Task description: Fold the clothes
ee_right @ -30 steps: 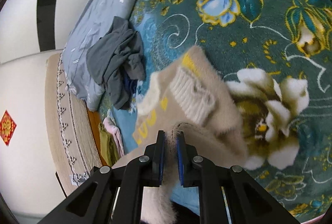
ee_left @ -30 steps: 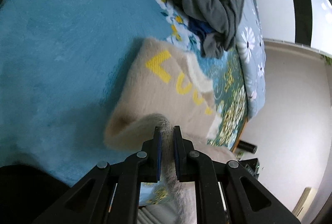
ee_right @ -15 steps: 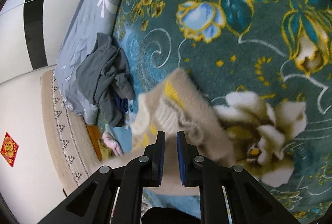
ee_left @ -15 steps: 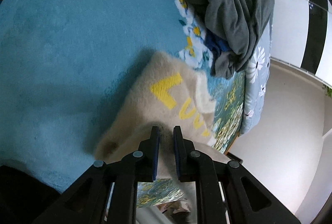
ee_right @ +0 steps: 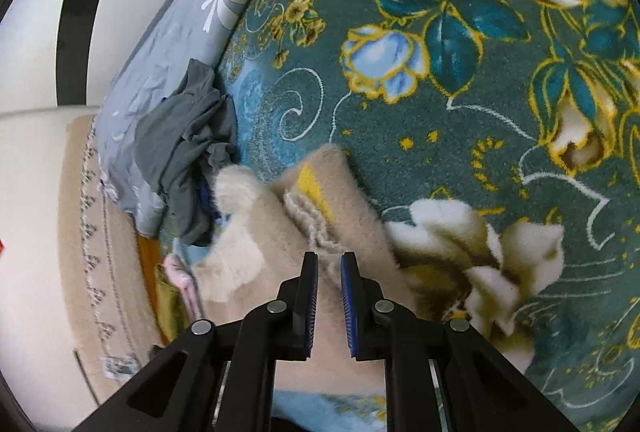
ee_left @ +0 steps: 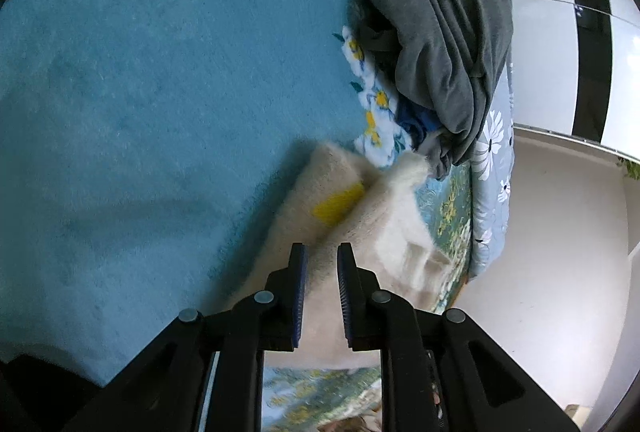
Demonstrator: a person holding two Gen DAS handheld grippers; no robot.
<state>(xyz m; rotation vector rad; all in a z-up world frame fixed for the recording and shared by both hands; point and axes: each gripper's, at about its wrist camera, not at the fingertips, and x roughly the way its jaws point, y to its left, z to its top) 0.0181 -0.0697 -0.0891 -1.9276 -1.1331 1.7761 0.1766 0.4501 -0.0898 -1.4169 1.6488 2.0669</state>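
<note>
Where the left wrist camera looks down, one left gripper (ee_left: 322,252) hovers over one beige fuzzy sweater (ee_left: 320,228), its two fingers (ee_left: 298,284) parted with a gap between them and no cloth pinched. That sweater lies folded on the teal blanket (ee_left: 160,72), one yellow patch of lettering (ee_left: 338,202) showing under a paler flap. Beyond it sits one heap of grey clothing (ee_left: 440,32), with one scrap of dark blue fabric (ee_left: 416,122) peeking out beneath, just beside the sweater's far corner. One pale blue daisy-print sheet (ee_left: 494,152) runs along the edge behind the heap.

Seen from the right wrist camera, one right gripper (ee_right: 329,260) likewise stands released, two fingers (ee_right: 310,292) apart above the same sweater (ee_right: 352,216), which rests on the flower-patterned part of the blanket (ee_right: 440,112). One ribbed cuff (ee_right: 316,228) lies across it near the fingertips. The grey heap (ee_right: 184,136) sits to the left on the daisy sheet (ee_right: 180,44). At the bed's edge, one pink item (ee_right: 180,274) and one olive item (ee_right: 166,300) lie side by side.
</note>
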